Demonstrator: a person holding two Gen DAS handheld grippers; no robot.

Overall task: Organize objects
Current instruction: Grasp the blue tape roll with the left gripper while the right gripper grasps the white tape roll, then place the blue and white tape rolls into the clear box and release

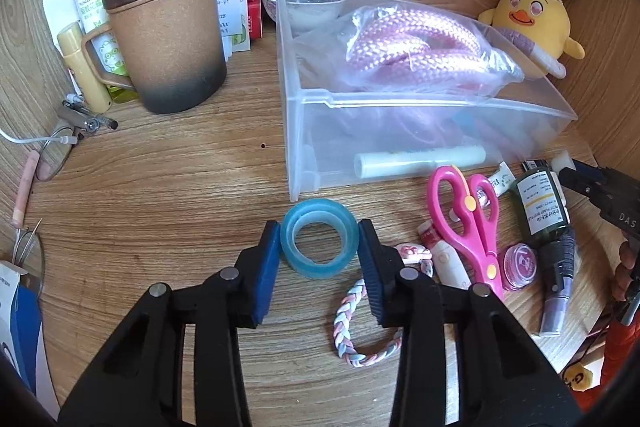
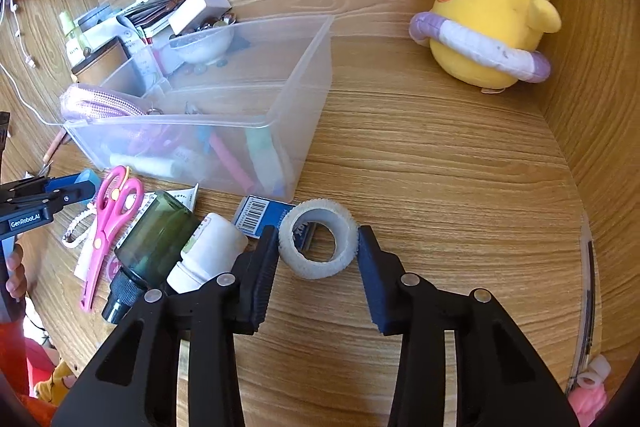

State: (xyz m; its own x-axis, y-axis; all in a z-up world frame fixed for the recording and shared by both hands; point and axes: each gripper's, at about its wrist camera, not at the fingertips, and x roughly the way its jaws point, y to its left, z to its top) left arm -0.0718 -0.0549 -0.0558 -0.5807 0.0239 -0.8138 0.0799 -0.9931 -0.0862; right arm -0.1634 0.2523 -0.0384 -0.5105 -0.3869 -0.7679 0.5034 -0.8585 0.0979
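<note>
In the left wrist view, the left gripper (image 1: 319, 247) is seen low in the centre of the frame, and its blue-padded fingers (image 1: 267, 269) are closed on a roll of blue tape (image 1: 319, 246), which is pinched on both sides and rests on the wooden bench (image 1: 180, 195). Just beyond the roll, in the middle right of the frame, a clear plastic bin (image 1: 420, 139) is found, in which a bagged pink rope (image 1: 416, 47) and a pale tube (image 1: 420, 161) are contained. To the right of the roll, pink scissors (image 1: 468, 223), a dark green bottle (image 1: 544, 203) and a braided band (image 1: 360, 323) are laid on the bench. A lidded brown mug (image 1: 168, 43) is stood at the upper left, and a yellow plush chick (image 1: 528, 15) at the upper right.

In the right wrist view, the right gripper (image 2: 319, 247) is placed low in the centre, with a roll of white tape (image 2: 318, 245) between its fingers (image 2: 264, 267). The left-hand pad is pressed against the roll; at the right-hand pad contact appears to be made, though it cannot be told with certainty. The roll is set partly over a blue barcoded packet (image 2: 260, 213), just in front of the bin's near corner. A white bottle (image 2: 208, 251) is laid just left of the fingers.
</note>
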